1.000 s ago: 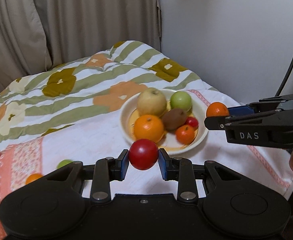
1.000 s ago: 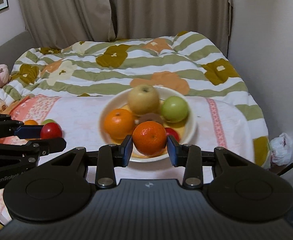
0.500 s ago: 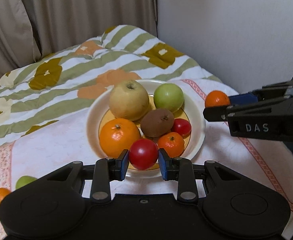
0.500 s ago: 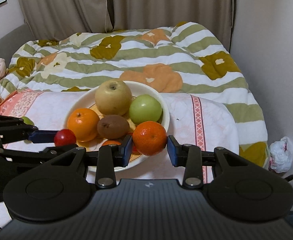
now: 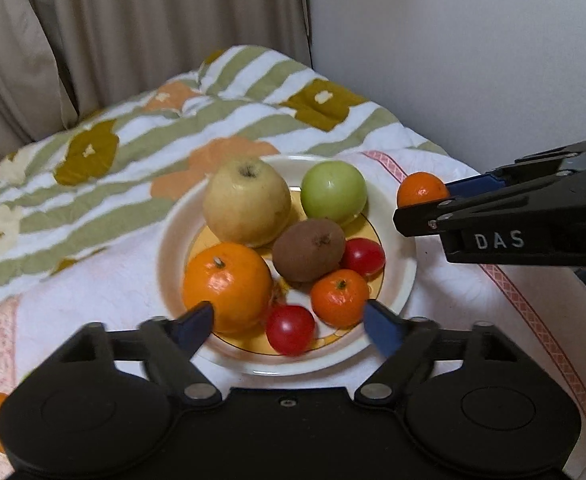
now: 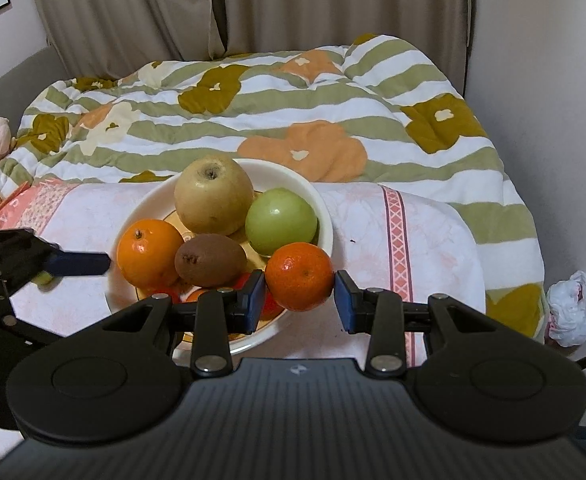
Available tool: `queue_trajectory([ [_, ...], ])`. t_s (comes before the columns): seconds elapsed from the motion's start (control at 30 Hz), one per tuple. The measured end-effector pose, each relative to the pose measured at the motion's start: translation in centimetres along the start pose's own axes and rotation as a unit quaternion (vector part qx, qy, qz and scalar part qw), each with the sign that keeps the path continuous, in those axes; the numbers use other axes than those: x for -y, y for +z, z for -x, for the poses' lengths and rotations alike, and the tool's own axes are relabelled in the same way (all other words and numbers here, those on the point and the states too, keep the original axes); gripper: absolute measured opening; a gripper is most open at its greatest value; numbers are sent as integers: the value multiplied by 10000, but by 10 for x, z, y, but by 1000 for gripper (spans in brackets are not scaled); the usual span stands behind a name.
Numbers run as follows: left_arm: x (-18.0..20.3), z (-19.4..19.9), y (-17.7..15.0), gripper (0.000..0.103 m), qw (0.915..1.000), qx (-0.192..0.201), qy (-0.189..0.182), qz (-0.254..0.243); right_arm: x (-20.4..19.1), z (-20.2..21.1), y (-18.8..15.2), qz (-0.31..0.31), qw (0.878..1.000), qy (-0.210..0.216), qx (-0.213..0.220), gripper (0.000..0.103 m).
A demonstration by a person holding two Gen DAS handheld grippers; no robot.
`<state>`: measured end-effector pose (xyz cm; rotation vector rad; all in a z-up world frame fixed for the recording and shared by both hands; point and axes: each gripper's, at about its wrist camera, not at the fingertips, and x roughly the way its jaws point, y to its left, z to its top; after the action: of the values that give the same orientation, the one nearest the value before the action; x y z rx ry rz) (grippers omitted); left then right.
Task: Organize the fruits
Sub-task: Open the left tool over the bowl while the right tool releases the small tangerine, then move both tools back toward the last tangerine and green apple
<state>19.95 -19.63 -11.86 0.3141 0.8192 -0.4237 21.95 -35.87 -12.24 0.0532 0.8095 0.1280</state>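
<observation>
A: How is your left gripper (image 5: 289, 322)?

B: Spread wide over the plate (image 5: 407, 280); the red fruit (image 5: 290, 329) lies in the plate between its fingers, touching neither.

A: And your right gripper (image 6: 299, 294)?

B: It holds a mandarin (image 6: 299, 276) above the plate's near rim, beside the green apple (image 6: 281, 221) and kiwi (image 6: 210, 260).
</observation>
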Motion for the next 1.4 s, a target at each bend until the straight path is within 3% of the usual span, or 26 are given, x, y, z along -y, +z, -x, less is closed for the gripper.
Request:
queue_trajectory([
  [0.27, -14, 24, -3, 97, 9995, 189, 169, 161, -9, 1, 5, 115, 9999, 13, 49, 52],
  [0.87, -46, 62, -26, 97, 9944, 284, 539, 866, -20, -23, 9, 387, 9992, -30, -5, 53],
  [0.97, -48, 63, -31, 97, 9932, 284, 608, 949, -22, -27, 8, 545, 9985, 20, -29, 65],
  [1.03, -50, 64, -32, 97, 9921, 298, 649, 1034, -27, -24, 5, 656, 9978, -78, 75, 90],
  [1.4, -51, 83, -37, 97, 9877, 484, 842, 1229, -35, 7, -6, 679, 9972, -138, 264, 93],
])
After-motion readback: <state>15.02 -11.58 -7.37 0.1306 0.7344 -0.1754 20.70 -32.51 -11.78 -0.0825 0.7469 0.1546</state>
